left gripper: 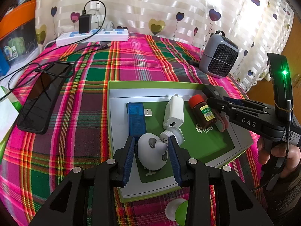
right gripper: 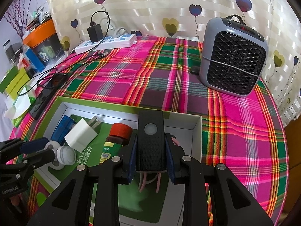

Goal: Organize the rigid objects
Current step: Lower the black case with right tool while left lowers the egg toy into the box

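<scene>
Both grippers are over the green box [left gripper: 112,86] on the plaid table, each w/ something in it. Right gripper [right gripper: 150,158] is clamped on a black remote [right gripper: 151,143], its long axis running straight out along the fingers, tip toward the box's far wall; it hangs above the box's right end, just beside the brown bottle [right gripper: 114,141]. Left gripper [left gripper: 151,150] grips a white egg toy [left gripper: 152,150] at the near edge, resting on or just over the floor, can't tell which. Plug [left gripper: 174,113] and blue USB stick [left gripper: 136,118] already lie inside. Free floor lies right below the remote, so I'd guess a straight lowering does it, right arm nearer.
</scene>
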Demonstrator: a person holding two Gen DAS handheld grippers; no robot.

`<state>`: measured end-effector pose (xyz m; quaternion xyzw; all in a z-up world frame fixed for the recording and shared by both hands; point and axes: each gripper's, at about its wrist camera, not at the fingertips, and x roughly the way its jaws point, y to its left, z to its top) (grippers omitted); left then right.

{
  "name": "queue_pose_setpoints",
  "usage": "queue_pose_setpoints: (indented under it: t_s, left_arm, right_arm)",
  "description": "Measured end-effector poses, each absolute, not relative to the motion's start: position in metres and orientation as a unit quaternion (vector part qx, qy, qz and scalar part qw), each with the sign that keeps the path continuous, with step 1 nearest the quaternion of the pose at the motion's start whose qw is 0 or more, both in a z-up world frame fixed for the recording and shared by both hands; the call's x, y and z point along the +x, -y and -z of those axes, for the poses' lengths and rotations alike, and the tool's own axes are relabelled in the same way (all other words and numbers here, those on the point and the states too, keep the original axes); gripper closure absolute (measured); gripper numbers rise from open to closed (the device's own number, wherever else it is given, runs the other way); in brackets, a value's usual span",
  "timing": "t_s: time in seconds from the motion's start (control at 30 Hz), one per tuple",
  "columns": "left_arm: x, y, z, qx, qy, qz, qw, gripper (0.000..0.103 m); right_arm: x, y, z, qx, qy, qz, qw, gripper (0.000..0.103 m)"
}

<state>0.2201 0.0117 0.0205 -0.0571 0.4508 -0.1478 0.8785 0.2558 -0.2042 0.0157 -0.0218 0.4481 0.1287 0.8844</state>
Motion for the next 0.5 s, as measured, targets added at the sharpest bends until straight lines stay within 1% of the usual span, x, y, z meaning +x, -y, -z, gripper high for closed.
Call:
queue_pose_setpoints:
  t_s: [0.5]
  left_arm:
    - [0.2202, -0.0111, -0.0209, -0.056, -0.450, 0.147, 0.879, 0.068]
  right_arm:
    - [0.2562, 0.2036, -0.0151, -0.027, -0.446, -0.125, 0.886, 0.074]
